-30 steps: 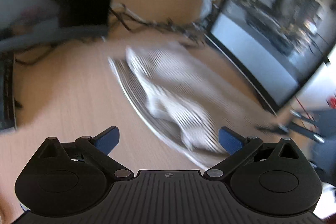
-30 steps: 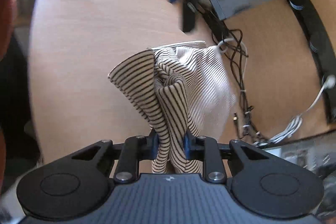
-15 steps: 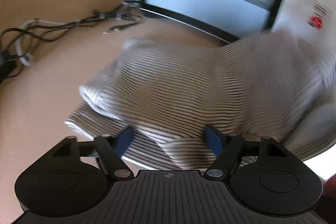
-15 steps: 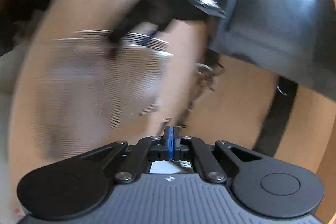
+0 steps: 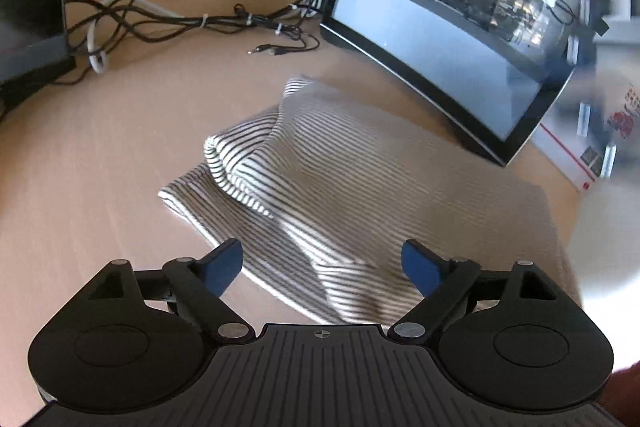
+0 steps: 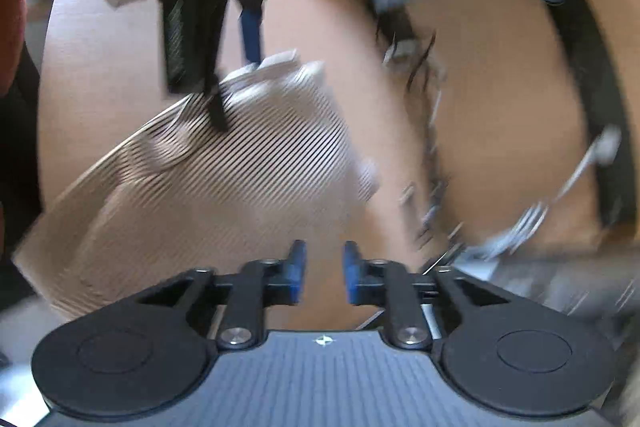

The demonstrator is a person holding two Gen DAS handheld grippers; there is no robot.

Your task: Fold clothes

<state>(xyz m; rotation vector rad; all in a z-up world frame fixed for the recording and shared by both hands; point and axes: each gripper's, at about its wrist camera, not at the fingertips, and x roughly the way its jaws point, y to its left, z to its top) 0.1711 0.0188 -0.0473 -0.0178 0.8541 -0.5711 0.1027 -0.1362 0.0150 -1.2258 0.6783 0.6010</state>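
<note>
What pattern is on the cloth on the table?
Thin dark stripes on white cloth, clearest in the left wrist view.

Bare tabletop (image 5: pixel 100 163) lay open left of the striped garment (image 5: pixel 360 179), while a tangle of cables (image 5: pixel 192 23) behind and a glass-sided computer case (image 5: pixel 460 27) close on its right hemmed in that side.
</note>
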